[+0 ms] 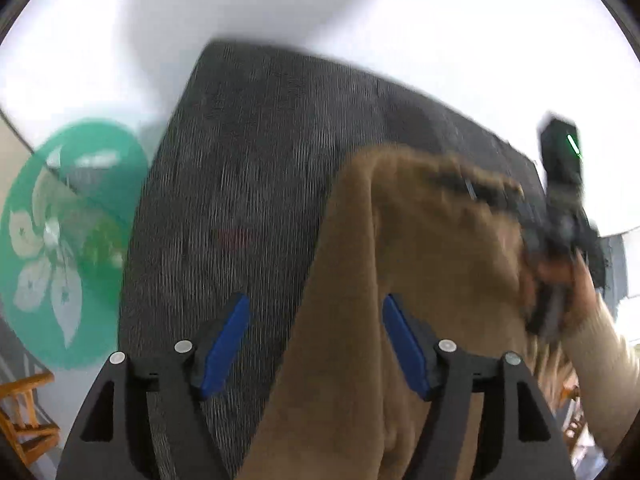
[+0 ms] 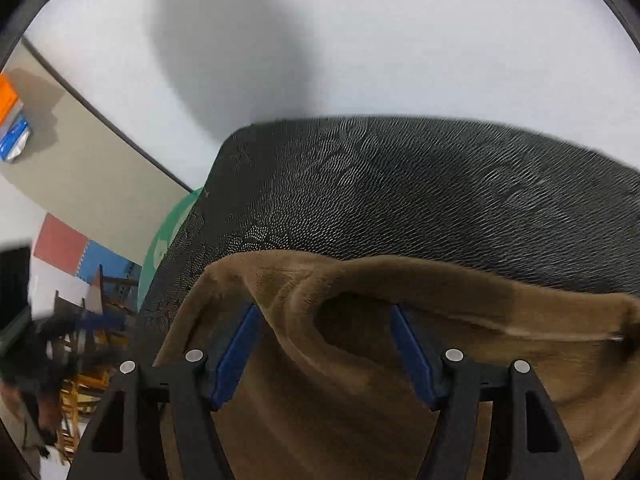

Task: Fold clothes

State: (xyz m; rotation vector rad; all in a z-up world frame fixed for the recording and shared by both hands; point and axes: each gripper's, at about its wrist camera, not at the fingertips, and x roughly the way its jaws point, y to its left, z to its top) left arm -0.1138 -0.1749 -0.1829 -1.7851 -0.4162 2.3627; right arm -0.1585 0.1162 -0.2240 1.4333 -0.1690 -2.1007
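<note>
At far left in the left wrist view, a green round emblem point(image 1: 60, 240) with pale petals shows on the floor, with wooden furniture point(image 1: 24, 420) below it. Next comes a dark textured mat point(image 1: 240, 160) on a white table point(image 1: 400, 20). A brown garment point(image 1: 400, 260) lies across the mat's near right part. The left gripper point(image 1: 316, 344) stands wide apart, its blue fingers point(image 1: 226, 344) straddling the edge where garment meets mat, clamping nothing. At right, blurred, a hand point(image 1: 568, 292) in a cream sleeve point(image 1: 604, 368) holds the other tool. In the right wrist view, the right gripper point(image 2: 324, 354) is also spread wide over a raised fold of the garment, with cloth between the fingers but not pinched.
</note>
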